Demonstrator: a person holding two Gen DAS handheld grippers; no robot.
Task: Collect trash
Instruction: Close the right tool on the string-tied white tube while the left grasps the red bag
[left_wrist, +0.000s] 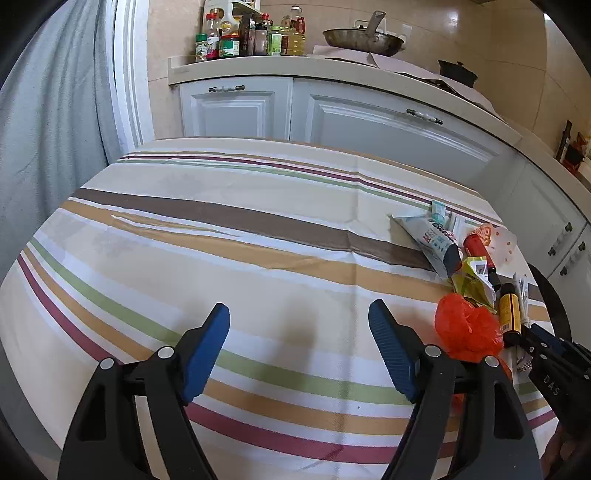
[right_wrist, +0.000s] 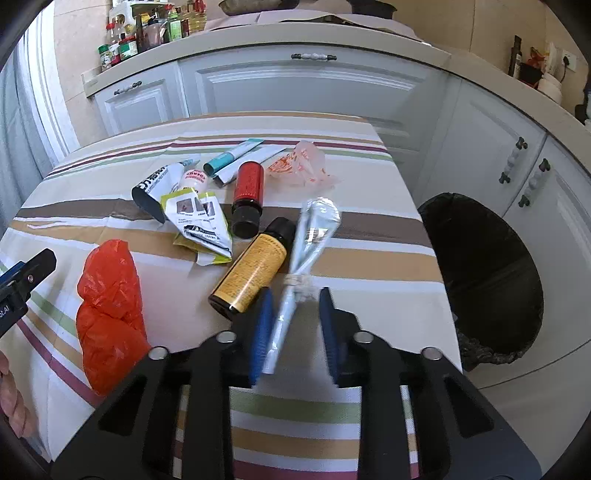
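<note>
Trash lies on the striped tablecloth (right_wrist: 369, 266). A clear plastic wrapper (right_wrist: 306, 251) lies between the fingers of my right gripper (right_wrist: 295, 306), which is open around its lower end. Beside it lie a yellow-labelled bottle (right_wrist: 255, 269), a red bottle (right_wrist: 249, 188), a crumpled leaflet (right_wrist: 201, 225), a red plastic bag (right_wrist: 109, 314), tubes (right_wrist: 162, 184) and a pale orange-printed bag (right_wrist: 306, 162). My left gripper (left_wrist: 299, 321) is open and empty over bare cloth, left of the red bag (left_wrist: 467, 326) and the yellow-labelled bottle (left_wrist: 509, 310).
A bin lined with a black bag (right_wrist: 487, 266) stands on the floor right of the table. White kitchen cabinets (right_wrist: 303, 85) run behind the table, with condiment bottles (left_wrist: 240, 35) and a wok (left_wrist: 364, 40) on the counter. A curtain (left_wrist: 48, 122) hangs at the left.
</note>
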